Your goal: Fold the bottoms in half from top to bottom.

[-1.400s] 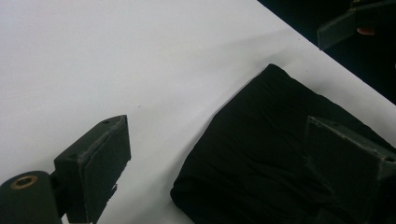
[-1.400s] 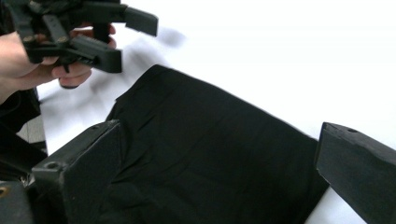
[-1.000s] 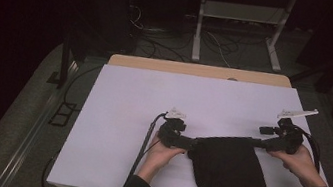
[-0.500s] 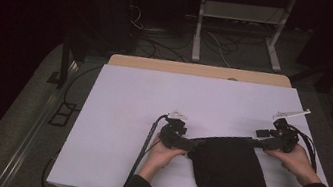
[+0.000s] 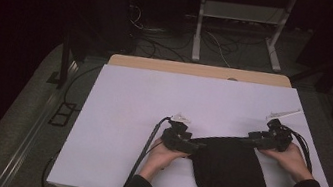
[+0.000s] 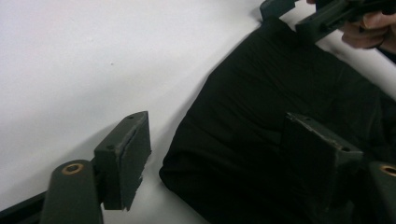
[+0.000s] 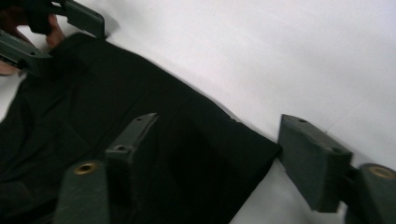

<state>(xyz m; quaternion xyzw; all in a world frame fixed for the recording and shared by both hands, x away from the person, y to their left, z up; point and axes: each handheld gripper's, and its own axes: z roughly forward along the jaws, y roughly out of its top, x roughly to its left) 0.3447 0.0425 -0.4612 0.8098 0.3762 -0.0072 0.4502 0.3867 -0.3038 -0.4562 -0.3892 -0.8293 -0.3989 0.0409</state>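
Observation:
A black cloth (image 5: 229, 179) lies on the white table (image 5: 154, 96) near its front edge and hangs over it. My left gripper (image 5: 192, 146) sits at the cloth's far left corner, my right gripper (image 5: 252, 137) at its far right corner. In the left gripper view, that corner of the cloth (image 6: 261, 116) lies between my left gripper's (image 6: 219, 163) jaws, and one jaw stands on bare table beside it. In the right gripper view, the cloth (image 7: 116, 107) ends just short of one jaw of my right gripper (image 7: 222, 154). Both pairs of jaws have just been closing around the cloth, and gaps still show.
A tan board (image 5: 198, 71) shows beyond the white sheet's far edge. Behind the table stand a metal frame (image 5: 237, 18) and tangled cables (image 5: 163, 37) on the dark floor. A post (image 5: 65, 57) rises at the table's left.
My right gripper has sunk a little toward the table at the cloth's corner. The left hand has stayed in place. The cloth lies as before.

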